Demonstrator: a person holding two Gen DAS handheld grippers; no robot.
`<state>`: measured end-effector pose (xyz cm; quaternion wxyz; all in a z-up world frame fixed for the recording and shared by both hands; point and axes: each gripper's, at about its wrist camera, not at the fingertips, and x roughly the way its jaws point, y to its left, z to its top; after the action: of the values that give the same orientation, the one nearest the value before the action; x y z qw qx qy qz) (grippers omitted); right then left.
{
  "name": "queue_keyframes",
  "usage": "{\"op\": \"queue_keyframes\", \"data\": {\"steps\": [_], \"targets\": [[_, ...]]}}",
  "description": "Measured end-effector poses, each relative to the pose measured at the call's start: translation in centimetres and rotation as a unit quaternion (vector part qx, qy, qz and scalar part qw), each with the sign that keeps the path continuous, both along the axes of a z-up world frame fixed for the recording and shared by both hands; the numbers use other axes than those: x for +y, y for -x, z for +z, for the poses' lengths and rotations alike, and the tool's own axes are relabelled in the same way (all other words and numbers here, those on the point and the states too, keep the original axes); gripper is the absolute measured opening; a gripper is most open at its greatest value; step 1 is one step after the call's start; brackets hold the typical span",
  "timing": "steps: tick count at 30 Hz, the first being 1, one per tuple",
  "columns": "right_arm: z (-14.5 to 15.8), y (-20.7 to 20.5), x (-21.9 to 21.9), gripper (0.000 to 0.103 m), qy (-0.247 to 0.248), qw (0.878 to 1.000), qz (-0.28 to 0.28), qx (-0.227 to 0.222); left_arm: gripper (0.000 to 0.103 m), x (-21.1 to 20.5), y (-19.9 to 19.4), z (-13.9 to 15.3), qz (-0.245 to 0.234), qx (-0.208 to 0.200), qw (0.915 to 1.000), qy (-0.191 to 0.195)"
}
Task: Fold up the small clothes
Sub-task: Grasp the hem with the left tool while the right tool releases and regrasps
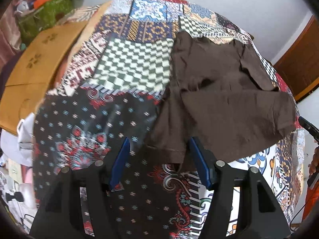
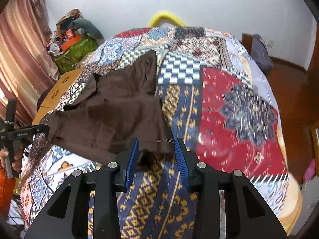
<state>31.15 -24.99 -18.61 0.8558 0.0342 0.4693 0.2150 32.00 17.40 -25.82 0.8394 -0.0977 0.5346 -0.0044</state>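
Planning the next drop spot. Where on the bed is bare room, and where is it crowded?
Free: the checkered and dark floral patches of the bedspread on the garment's left in the left wrist view; the red and blue-gold patches on its right in the right wrist view. Crowded: the brown garment in the middle, with the left gripper and right gripper at its near hem.

We see a matt, creased brown cloth garment (image 1: 225,91) on a printed woven bedspread (image 1: 127,63). At 10 o'clock lies smooth brown cardboard (image 1: 39,59); our gripper fingers (image 2: 131,159) look ribbed blue plastic.
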Motion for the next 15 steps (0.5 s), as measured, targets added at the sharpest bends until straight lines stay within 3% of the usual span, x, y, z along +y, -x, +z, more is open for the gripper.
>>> {"op": "queue_keyframes", "data": {"steps": [4,8,12,15], "targets": [[-0.8,-0.1,0.2,0.034,-0.004,1.000,-0.001,0.010,0.058,-0.1,-0.4,-1.1,0.004,0.003,0.9993,0.038],[-1.3,-0.6,0.3,0.034,-0.014,1.000,-0.002,0.017,0.025,-0.4,-0.4,-1.4,-0.004,0.005,0.9980,0.063],[-1.8,-1.6,-0.4,0.034,-0.023,0.999,-0.022,0.024,0.013,-0.5,-0.1,-0.6,-0.006,-0.013,0.9985,0.053],[-2.4,-2.4,-0.6,0.034,-0.027,0.999,-0.026,0.034,0.011,-0.9,0.1,0.0,-0.011,-0.019,0.9991,0.037]]}}
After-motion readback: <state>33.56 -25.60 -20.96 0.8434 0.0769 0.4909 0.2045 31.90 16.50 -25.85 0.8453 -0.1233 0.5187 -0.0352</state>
